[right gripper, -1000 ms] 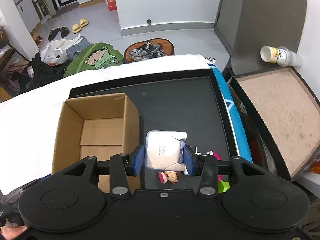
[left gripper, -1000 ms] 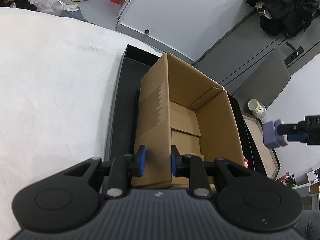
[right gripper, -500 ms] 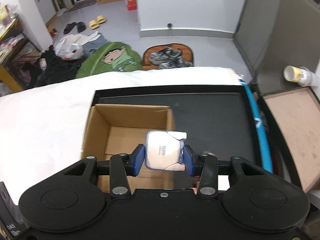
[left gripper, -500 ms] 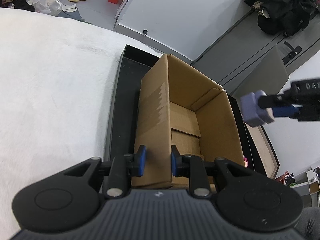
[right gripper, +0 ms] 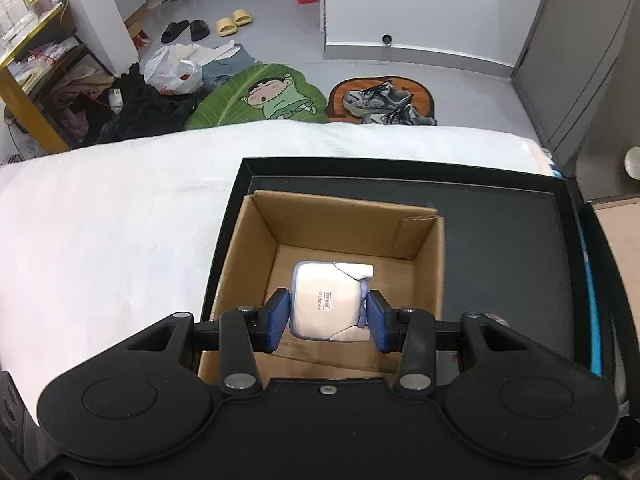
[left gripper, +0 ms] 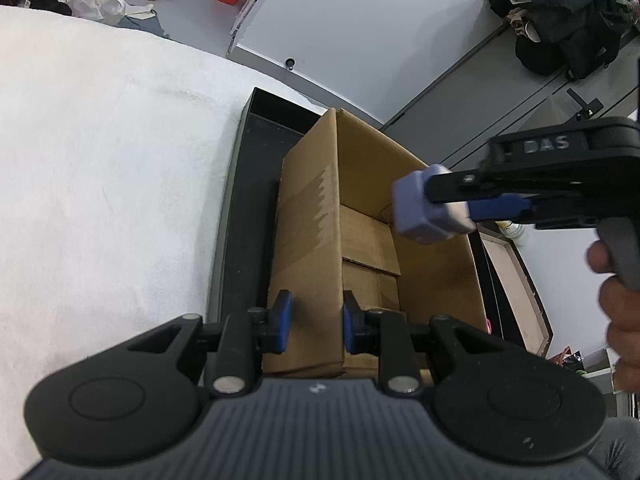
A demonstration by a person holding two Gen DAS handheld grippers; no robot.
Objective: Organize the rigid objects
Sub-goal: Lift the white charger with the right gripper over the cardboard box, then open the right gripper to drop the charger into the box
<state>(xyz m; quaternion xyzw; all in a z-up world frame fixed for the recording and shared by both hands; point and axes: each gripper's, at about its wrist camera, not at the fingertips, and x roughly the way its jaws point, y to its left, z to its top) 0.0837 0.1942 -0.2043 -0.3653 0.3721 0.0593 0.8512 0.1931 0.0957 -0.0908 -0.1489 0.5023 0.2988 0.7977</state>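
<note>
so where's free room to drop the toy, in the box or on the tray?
Box floor is bare wall to wall, directly under the toy in the right tongs. Tray is bare right of the box up to its right rim. The near left box wall is taken by the left tongs.

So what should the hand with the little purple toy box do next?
Probably lower it a little, then let go. The right tool holds the purple toy box over the empty cardboard box, whose wall the left tool grips.

Both tongs (left gripper: 314,322) (right gripper: 327,322) clamped, angled downward
</note>
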